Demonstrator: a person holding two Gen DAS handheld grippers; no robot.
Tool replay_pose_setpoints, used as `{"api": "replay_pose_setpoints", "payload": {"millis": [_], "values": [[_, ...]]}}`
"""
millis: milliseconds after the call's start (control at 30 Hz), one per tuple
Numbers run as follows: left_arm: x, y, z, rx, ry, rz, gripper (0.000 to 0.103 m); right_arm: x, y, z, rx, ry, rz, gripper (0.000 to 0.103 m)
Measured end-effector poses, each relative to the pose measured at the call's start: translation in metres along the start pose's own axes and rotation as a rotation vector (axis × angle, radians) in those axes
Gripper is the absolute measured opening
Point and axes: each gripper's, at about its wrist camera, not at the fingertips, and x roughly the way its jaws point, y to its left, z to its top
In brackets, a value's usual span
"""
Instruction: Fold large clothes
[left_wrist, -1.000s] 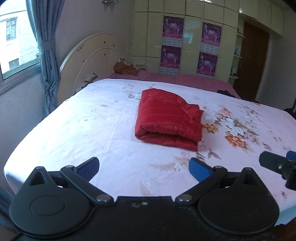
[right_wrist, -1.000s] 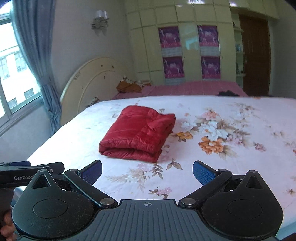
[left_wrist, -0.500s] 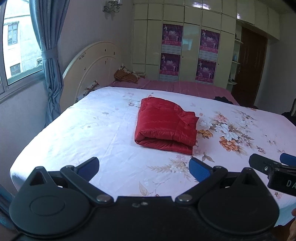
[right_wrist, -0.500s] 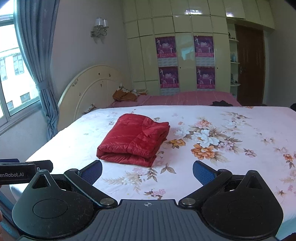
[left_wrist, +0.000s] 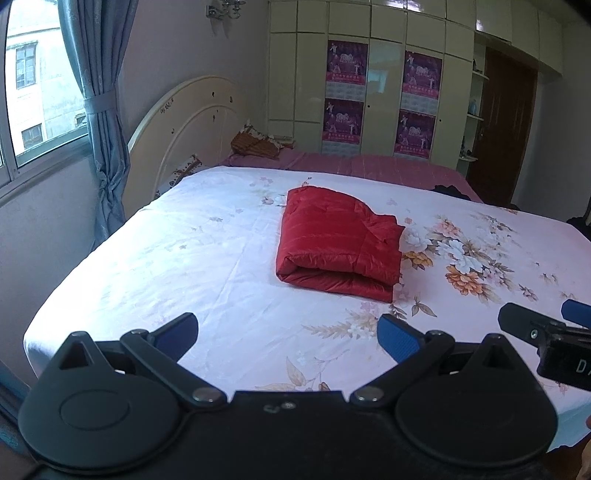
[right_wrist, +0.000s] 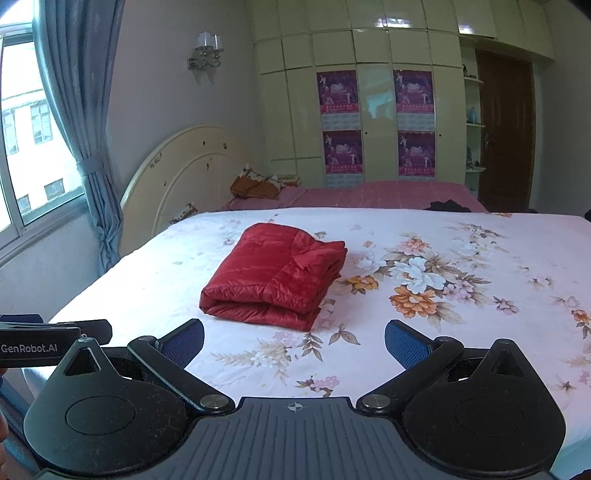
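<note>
A red padded jacket (left_wrist: 341, 240) lies folded into a compact rectangle on the white floral bed sheet (left_wrist: 184, 258), near the middle of the bed; it also shows in the right wrist view (right_wrist: 277, 280). My left gripper (left_wrist: 288, 334) is open and empty, held over the near edge of the bed, well short of the jacket. My right gripper (right_wrist: 294, 341) is open and empty too, beside the left one. The right gripper's fingers (left_wrist: 524, 325) show at the right edge of the left wrist view, and the left gripper's body (right_wrist: 44, 343) at the left edge of the right wrist view.
A cream headboard (right_wrist: 184, 177) stands at the left of the bed, with a window and blue curtain (right_wrist: 85, 129) beyond. A pink bed (right_wrist: 369, 195) with a brown bundle (right_wrist: 255, 186) lies behind. Wardrobe doors with posters (right_wrist: 376, 122) and a dark door (right_wrist: 506, 129) line the far wall.
Both grippers have drawn back and risen from the bed, so the folded jacket looks farther away. The jacket has not moved. Both grippers stay open.
</note>
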Motion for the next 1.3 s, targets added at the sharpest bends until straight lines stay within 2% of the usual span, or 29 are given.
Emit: {"api": "replay_pose_setpoints", "payload": {"millis": [933,1200,1300], "values": [[0.013,0.004,0.005,-0.002,0.024,-0.009,0.103,0.012,0.002,0.001,-0.003,0.018,0.005,0.103],[0.027,0.006,0.006,-0.013,0.064,-0.028,0.103,0.022,0.000,0.001,0.001,0.032,0.006,0.103],[0.033,0.005,0.005,0.004,0.052,-0.046,0.101,0.028,-0.001,0.000,0.006,0.041,0.004,0.103]]}}
